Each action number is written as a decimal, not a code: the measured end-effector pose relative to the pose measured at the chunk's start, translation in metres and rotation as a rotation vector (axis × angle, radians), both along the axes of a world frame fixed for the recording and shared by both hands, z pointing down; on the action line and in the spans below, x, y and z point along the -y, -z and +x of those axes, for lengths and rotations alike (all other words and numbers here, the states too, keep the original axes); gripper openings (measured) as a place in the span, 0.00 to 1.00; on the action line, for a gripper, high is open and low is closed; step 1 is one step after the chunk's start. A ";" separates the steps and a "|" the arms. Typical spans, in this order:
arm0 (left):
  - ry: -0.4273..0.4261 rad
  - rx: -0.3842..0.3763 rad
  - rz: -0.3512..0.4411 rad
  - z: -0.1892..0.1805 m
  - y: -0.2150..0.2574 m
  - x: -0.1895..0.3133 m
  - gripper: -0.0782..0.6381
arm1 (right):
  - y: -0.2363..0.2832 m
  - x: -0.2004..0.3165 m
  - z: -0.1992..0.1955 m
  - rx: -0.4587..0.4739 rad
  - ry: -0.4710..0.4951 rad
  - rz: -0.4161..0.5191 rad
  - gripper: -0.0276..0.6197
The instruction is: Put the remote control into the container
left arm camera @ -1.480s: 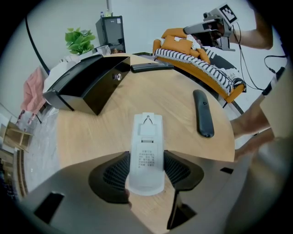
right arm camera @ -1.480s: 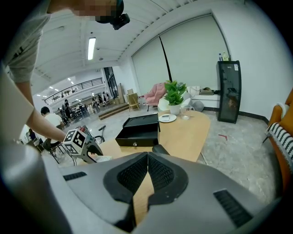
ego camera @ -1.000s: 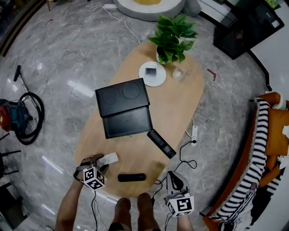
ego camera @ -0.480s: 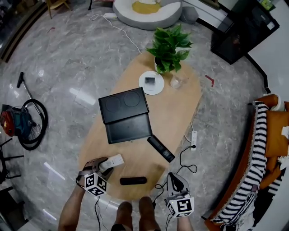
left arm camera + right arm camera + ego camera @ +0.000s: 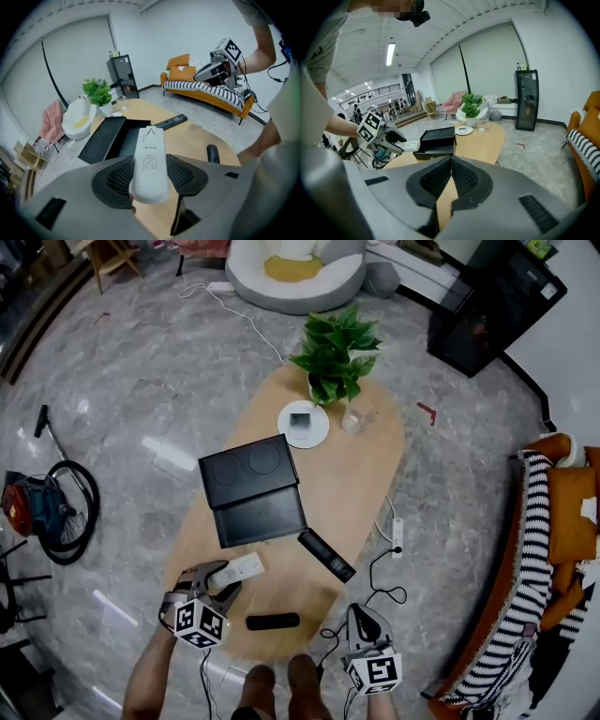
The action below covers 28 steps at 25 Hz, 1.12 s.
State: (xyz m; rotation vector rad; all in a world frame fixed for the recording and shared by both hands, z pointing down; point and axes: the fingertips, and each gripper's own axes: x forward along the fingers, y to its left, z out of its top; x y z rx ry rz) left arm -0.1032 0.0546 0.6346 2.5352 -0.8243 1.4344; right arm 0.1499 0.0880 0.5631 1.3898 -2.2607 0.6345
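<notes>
A white remote control [image 5: 150, 159] sits lengthwise between my left gripper's [image 5: 150, 176] pads, which are shut on its sides. In the head view that remote [image 5: 242, 569] hangs above the near left of the oval wooden table [image 5: 356, 474], just short of the black open container [image 5: 262, 517]. The container's lid [image 5: 248, 468] lies folded back behind it. My right gripper [image 5: 451, 176] is shut with nothing in it, held off the table's near right edge [image 5: 361, 620]. From the right gripper view the white remote [image 5: 408, 146] points at the container [image 5: 438, 140].
A long black remote [image 5: 326, 555] lies to the right of the container, and a short black one [image 5: 273, 622] near the front edge. At the far end stand a plant [image 5: 333, 357], a white plate [image 5: 303, 423] and a glass [image 5: 353, 418]. Cables and a power strip [image 5: 393, 535] lie on the floor at right.
My left gripper has risen with the white remote in it and come closer to the container. The right gripper has barely moved.
</notes>
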 end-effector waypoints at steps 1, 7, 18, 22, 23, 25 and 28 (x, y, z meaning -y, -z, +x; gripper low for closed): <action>-0.002 -0.001 0.006 0.003 0.003 0.005 0.43 | 0.001 0.001 0.002 0.001 -0.005 0.001 0.06; -0.004 -0.008 0.033 0.018 0.014 0.038 0.43 | 0.011 0.008 0.018 0.007 -0.041 0.013 0.06; -0.004 0.022 0.007 0.033 -0.016 0.097 0.43 | 0.009 0.026 0.058 -0.012 -0.095 0.004 0.06; -0.004 0.035 -0.025 0.035 -0.036 0.111 0.43 | 0.003 0.033 0.068 -0.018 -0.106 -0.010 0.06; -0.007 0.041 -0.034 0.035 -0.041 0.114 0.43 | 0.002 0.035 0.071 -0.020 -0.109 -0.014 0.06; -0.016 0.052 -0.051 0.036 -0.052 0.118 0.43 | -0.001 0.040 0.075 -0.024 -0.114 -0.020 0.06; -0.035 0.072 -0.080 0.038 -0.067 0.121 0.43 | -0.005 0.047 0.080 -0.029 -0.118 -0.027 0.06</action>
